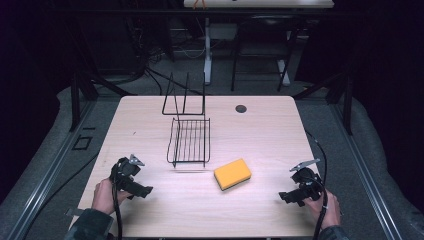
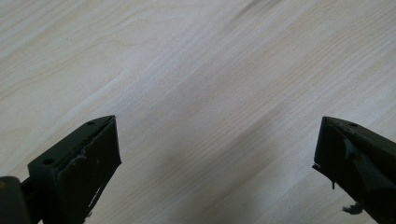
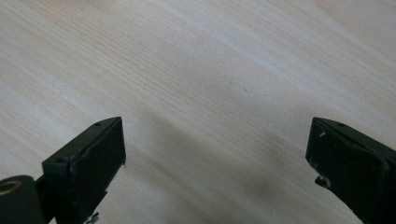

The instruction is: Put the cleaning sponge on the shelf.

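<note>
Both hand-held grippers, left [image 1: 142, 190] and right [image 1: 287, 197], gape wide and empty near the bench's [image 1: 150, 210] front corners; the right should probably approach the sponge [image 1: 232, 173] squarely, straddling its short sides before it closes.

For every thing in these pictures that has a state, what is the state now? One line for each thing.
Left tongs: open, nothing between the jaws, over bare wood.
Right tongs: open, nothing between the jaws, over bare wood.
Black wire rack: standing on the light wooden table, nothing in it, untouched.
Yellow rectangular sponge: lying flat on the table, right of the rack, apart from it, not held.
</note>
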The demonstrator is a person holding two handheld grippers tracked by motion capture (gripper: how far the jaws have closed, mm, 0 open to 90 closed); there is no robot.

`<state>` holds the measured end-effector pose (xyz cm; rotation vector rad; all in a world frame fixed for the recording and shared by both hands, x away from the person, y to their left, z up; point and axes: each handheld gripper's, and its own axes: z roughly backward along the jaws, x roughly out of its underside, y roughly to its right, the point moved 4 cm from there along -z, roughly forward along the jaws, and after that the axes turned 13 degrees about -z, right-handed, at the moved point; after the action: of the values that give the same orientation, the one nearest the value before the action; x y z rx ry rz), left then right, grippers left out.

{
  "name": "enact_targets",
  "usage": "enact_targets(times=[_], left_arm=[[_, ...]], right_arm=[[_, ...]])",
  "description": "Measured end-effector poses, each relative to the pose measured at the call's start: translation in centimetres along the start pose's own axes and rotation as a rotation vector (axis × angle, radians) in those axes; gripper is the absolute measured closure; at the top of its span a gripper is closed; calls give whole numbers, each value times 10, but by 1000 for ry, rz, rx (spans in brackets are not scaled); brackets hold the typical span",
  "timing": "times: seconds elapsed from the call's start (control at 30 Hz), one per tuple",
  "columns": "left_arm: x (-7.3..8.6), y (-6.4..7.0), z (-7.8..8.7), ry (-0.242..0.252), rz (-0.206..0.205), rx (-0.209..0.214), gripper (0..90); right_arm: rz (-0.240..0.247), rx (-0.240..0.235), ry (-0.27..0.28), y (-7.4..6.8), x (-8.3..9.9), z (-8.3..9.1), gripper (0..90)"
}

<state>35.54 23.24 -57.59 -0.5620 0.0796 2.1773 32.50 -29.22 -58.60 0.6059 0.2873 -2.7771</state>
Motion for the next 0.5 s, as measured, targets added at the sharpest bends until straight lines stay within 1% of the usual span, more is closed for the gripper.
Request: enact_targets(times=[0.03,0.13,0.27,0.4,0.5], left_arm=[[0,0,0,2,-1,-6,3],[-2,2,2,-2,-3,2,3],[-5,4,4,-1,-6,2,3],[-11,5,8,-1,-18,0,3],[-13,5,10,1,-20,3,3]], right_arm=[[2,0,-2,0,0,0,44],[4,-1,-7,0,0,0,46],[6,-1,1,-1,0,-1,48],[10,2,-7,0,-1,-2,50],[13,4,-1,1,-1,-2,50]])
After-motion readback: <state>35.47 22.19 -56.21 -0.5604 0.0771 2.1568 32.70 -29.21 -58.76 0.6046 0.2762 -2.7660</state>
